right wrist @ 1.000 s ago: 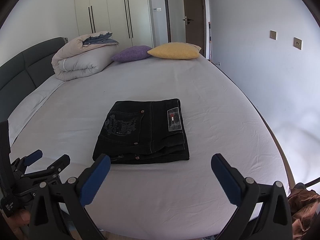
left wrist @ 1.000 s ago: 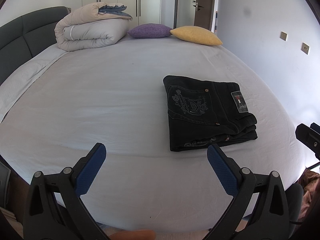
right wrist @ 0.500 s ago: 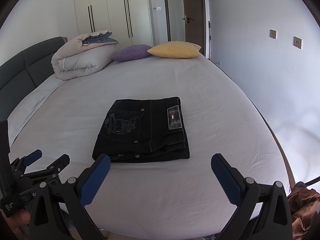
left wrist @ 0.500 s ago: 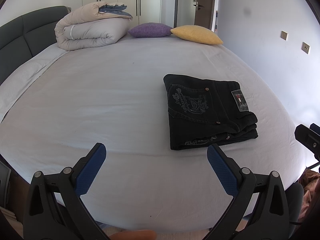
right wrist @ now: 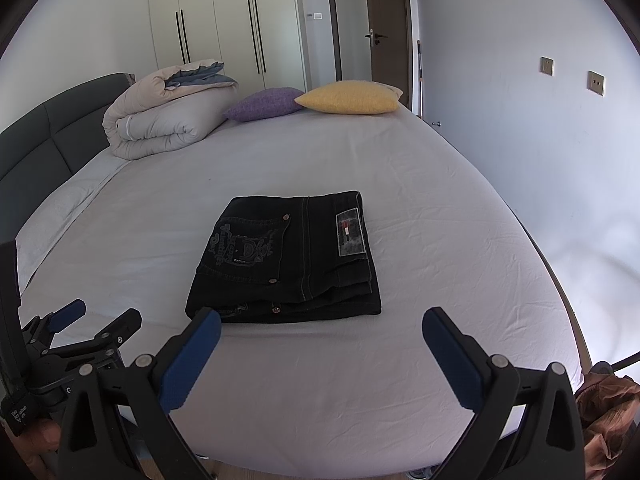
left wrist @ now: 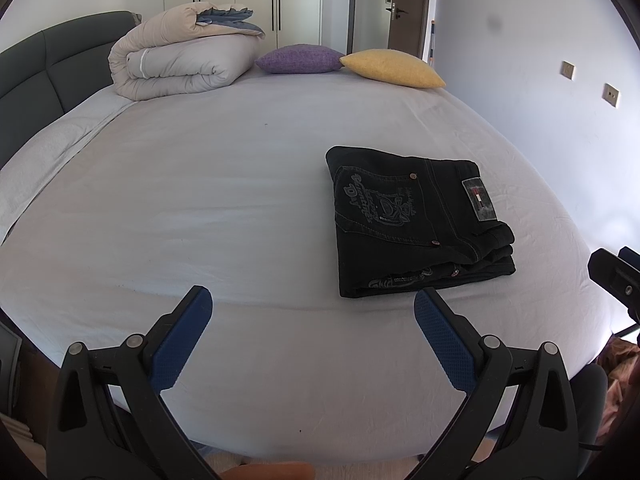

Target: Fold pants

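Jaws wide on both grippers, pants (right wrist: 286,258) folded, prob. untouched

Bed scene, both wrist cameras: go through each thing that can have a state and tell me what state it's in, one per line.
Black pants: folded into a compact stack, lying flat on the bed sheet.
Left claw: open, holding nothing.
Right claw: open, holding nothing, short of the pants.
Duvet: rolled up by the headboard.
Purple pillow: lying on the bed.
Yellow pillow: lying beside the purple pillow.
Door: ajar.
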Motion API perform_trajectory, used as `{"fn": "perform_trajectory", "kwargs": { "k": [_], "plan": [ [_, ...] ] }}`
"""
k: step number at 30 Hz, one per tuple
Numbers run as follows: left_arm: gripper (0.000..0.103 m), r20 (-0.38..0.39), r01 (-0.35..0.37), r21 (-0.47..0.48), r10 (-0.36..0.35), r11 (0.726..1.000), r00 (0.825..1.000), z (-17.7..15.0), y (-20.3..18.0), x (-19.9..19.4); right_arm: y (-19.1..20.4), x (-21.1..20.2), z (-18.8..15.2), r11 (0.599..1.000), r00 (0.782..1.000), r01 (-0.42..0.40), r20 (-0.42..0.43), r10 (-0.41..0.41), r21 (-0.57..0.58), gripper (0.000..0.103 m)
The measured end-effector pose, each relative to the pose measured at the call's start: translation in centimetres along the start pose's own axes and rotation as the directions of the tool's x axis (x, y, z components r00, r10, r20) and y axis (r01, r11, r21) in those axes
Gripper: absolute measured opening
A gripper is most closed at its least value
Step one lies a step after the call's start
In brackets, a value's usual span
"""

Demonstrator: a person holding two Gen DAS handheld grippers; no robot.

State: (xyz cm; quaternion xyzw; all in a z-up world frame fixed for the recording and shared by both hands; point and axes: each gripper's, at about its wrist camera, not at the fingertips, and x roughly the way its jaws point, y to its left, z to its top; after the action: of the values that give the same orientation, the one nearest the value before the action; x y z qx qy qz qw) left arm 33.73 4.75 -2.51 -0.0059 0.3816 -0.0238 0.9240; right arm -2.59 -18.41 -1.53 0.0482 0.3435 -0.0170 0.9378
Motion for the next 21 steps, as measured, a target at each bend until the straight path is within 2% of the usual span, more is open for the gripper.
{"fn": "perform_trajectory", "kwargs": {
  "k": [21],
  "plan": [
    [0.103,-0.005,0.002,0.0,-0.002,1.0,1.0,-0.65,-0.11,0.24,0.25,0.14,-0.53,1.0,1.0,-0.002,-0.004,0.002,-0.001,0.103]
  ]
}}
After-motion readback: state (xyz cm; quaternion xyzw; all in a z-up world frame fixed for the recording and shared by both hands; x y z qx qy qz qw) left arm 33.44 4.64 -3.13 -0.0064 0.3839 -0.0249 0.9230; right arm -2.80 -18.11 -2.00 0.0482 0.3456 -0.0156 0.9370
